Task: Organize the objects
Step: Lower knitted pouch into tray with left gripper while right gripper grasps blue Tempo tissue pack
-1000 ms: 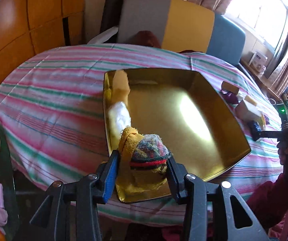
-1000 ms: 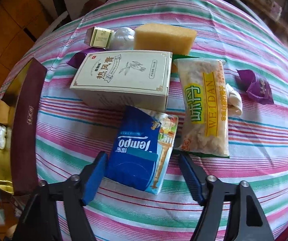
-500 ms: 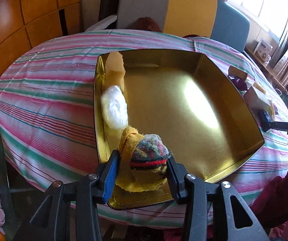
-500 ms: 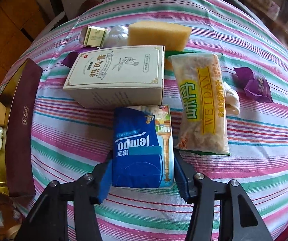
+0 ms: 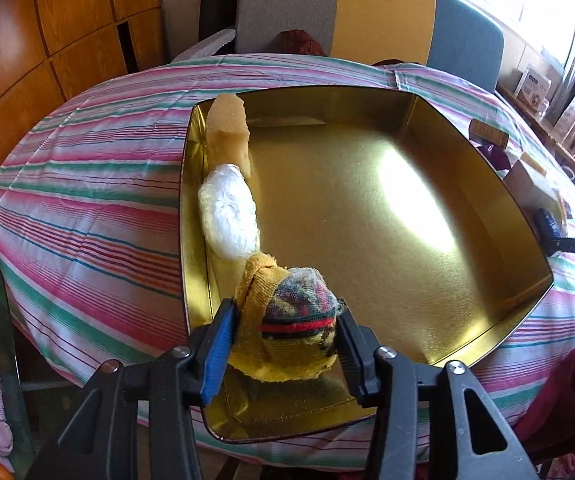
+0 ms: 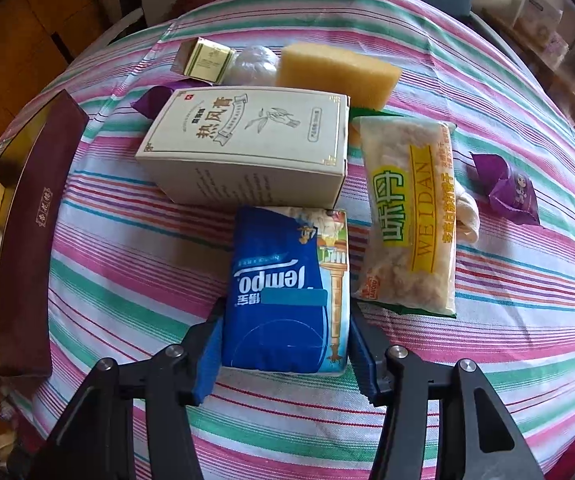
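Note:
My left gripper (image 5: 283,344) is shut on a rolled yellow patterned sock (image 5: 287,320) and holds it over the near left corner of the gold tray (image 5: 407,240). A white wrapped bundle (image 5: 229,216) and a yellow sponge piece (image 5: 227,136) lie along the tray's left wall. My right gripper (image 6: 283,344) is shut on a blue Tempo tissue pack (image 6: 287,292), which seems to rest on the striped tablecloth (image 6: 127,264).
Beyond the tissue pack lie a cream box (image 6: 247,148), a WEIDAN snack bag (image 6: 411,216), a yellow sponge (image 6: 339,74), a small gold box (image 6: 205,60) and a purple candy (image 6: 511,196). The tray's maroon side (image 6: 31,232) stands at left. Chairs (image 5: 367,20) stand behind the table.
The right gripper has closed onto the tissue pack and straightened it. The left gripper has moved forward with the sock, nearer over the tray.

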{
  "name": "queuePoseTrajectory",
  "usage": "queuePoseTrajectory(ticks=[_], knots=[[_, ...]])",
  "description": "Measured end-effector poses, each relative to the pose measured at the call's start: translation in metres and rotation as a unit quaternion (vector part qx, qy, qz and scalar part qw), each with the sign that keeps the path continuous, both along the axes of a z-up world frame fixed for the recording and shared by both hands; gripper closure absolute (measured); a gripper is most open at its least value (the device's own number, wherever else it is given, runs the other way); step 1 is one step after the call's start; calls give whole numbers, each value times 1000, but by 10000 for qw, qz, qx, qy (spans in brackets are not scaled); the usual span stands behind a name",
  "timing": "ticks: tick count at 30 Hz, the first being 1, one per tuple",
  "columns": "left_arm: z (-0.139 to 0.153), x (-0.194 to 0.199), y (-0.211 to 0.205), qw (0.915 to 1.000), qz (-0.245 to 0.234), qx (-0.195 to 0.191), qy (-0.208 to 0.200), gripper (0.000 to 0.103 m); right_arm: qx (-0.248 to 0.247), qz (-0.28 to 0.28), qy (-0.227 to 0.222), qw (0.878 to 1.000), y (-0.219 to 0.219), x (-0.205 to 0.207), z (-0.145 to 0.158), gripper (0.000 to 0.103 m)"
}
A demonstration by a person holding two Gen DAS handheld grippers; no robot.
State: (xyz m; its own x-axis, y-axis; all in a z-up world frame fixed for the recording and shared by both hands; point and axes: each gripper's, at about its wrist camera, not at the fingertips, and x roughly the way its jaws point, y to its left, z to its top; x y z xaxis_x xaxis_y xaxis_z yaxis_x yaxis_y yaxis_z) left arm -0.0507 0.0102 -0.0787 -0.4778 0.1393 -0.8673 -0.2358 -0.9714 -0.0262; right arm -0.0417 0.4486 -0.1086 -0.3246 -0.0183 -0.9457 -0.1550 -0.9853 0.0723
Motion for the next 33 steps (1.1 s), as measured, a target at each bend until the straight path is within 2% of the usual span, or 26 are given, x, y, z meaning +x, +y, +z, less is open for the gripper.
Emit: queuePoseTrajectory(ticks=[5,10,15,22,25,33], knots=[[2,2,3,9999,-28,-120,58,51,62,34,10,10000,1,1,3,47],[15,6,2,9991,-22,-319,294,44,87,46,16,10000,-4,4,4,47],[25,9,-3,9983,153,-358,439,44,139,68,28,9999,-5,4,6,48],[50,16,-11,9952,420,-233,850,44,297,118,88,9994,-8,4,10,50],[57,20,-14,9929,481,-294,1049,44,338,88,100,9993,-9,5,12,50],[57,21,-21,9933,510,-98,1029,44,472,-221,141,9985,-10,17,17,51]])
